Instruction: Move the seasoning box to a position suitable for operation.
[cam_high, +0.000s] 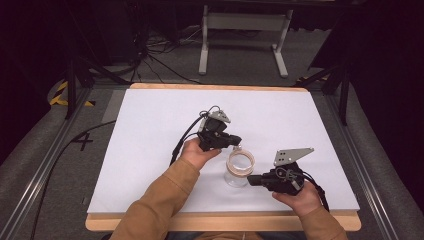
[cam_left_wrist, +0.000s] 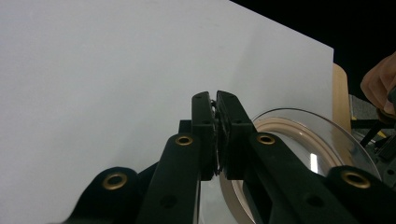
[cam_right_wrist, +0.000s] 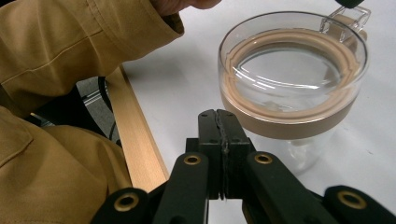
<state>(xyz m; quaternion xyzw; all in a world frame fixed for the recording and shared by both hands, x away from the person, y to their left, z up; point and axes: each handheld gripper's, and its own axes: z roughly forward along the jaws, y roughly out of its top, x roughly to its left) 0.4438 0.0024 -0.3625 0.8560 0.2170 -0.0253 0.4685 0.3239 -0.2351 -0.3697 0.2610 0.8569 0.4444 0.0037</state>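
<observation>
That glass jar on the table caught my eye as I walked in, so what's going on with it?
A person holds a gripper in each hand at a white table. The left gripper is shut on a small clear tab at the rim of the jar's lid, a clear lid with a tan seal ring. The right gripper is shut and empty, close beside the glass jar. The lid looks raised above the jar's body.
</observation>
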